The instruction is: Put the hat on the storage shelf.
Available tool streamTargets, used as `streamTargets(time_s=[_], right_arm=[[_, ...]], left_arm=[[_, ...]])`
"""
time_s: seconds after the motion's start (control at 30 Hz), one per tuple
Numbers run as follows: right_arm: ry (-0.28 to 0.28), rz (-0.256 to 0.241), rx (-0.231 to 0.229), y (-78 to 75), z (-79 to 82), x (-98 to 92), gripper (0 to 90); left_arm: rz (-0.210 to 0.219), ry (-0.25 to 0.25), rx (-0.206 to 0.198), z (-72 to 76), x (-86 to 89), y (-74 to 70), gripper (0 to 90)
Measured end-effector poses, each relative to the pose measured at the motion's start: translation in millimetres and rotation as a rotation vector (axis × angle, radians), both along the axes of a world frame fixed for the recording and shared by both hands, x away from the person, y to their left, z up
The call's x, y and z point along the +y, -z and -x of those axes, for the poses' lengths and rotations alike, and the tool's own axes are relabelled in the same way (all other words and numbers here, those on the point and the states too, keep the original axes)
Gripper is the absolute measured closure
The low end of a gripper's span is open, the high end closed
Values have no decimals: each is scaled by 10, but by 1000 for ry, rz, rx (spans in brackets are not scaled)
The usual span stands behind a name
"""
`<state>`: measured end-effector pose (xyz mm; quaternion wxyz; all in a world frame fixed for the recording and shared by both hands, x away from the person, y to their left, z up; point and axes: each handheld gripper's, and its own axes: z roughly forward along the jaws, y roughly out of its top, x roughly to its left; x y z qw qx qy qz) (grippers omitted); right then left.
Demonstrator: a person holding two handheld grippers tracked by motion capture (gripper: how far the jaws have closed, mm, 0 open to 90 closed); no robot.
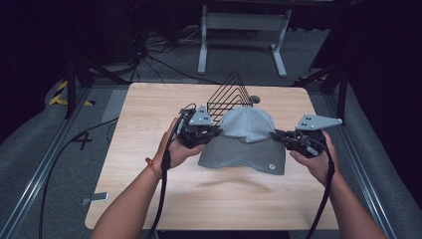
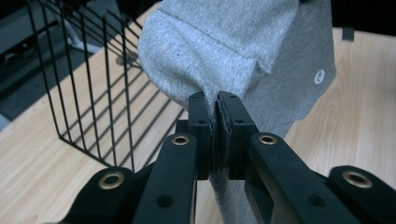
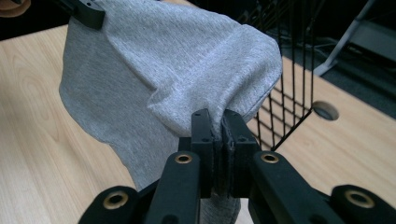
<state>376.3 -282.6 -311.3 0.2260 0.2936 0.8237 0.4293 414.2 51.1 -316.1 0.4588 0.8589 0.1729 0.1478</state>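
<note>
Grey cloth held up by both grippers over the middle of the table

At 9 o'clock of the cloth, the left gripper [image 1: 211, 132] has its jaws pinched tight on a fold of the grey garment [image 1: 246, 142], the fabric bunching into the clamp in the left gripper view [image 2: 218, 135]. The garment hangs between the two grippers at table centre, its lower hem draping onto the wooden table [image 1: 149, 164], with a black wire rack [image 1: 229, 97] just behind it at 12 o'clock. It looks light, soft and floppy, likely to sag and slip unless gripped on doubled fabric near the side edges. At 3 o'clock the right gripper [image 1: 278, 135] is likewise clamped on a bunched fold [image 3: 219, 140].
</note>
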Motion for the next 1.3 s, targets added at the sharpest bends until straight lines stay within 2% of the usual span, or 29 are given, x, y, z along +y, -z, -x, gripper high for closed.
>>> streamTargets(time_s=[0.07, 0.17, 0.2, 0.3, 0.33, 0.47, 0.5, 0.63, 0.73, 0.87, 1.03, 1.2, 1.27, 1.3], right_arm=[[1, -13, -22, -138, 4, -23, 845], [4, -30, -28, -248, -13, -39, 845], [4, -30, -28, -248, -13, -39, 845], [5, -21, -44, -378, -56, -26, 845], [7, -19, -48, -417, -72, -18, 845], [27, -6, -72, -617, -189, -10, 845], [27, -6, -72, -617, -189, -10, 845], [52, -14, -88, -800, -305, -35, 845], [58, -26, -97, -935, -434, -49, 843], [67, -22, -115, -1027, -522, -41, 843], [91, -33, -136, -1166, -684, -53, 846], [110, -38, -151, -1246, -832, -52, 846], [119, -42, -151, -1280, -901, -39, 847], [117, -43, -163, -1308, -957, -19, 847]], left_arm=[[19, 2, -11, -2, -3, -124, 847], [12, 2, -28, -21, -6, -237, 847], [12, 2, -28, -21, -6, -237, 847], [7, 1, -47, -79, -19, -378, 847], [18, -1, -43, -96, -29, -414, 847], [41, 0, -60, -180, -56, -568, 848], [50, -2, -59, -204, -61, -609, 848], [83, -7, -66, -328, -71, -779, 849], [85, -16, -69, -408, -87, -861, 848], [113, -4, -54, -550, -108, -946, 849], [136, -24, -52, -693, -103, -1040, 848], [116, -62, -80, -805, -107, -1157, 849], [115, -76, -77, -848, -107, -1197, 849], [104, -89, -93, -881, -117, -1235, 849]])
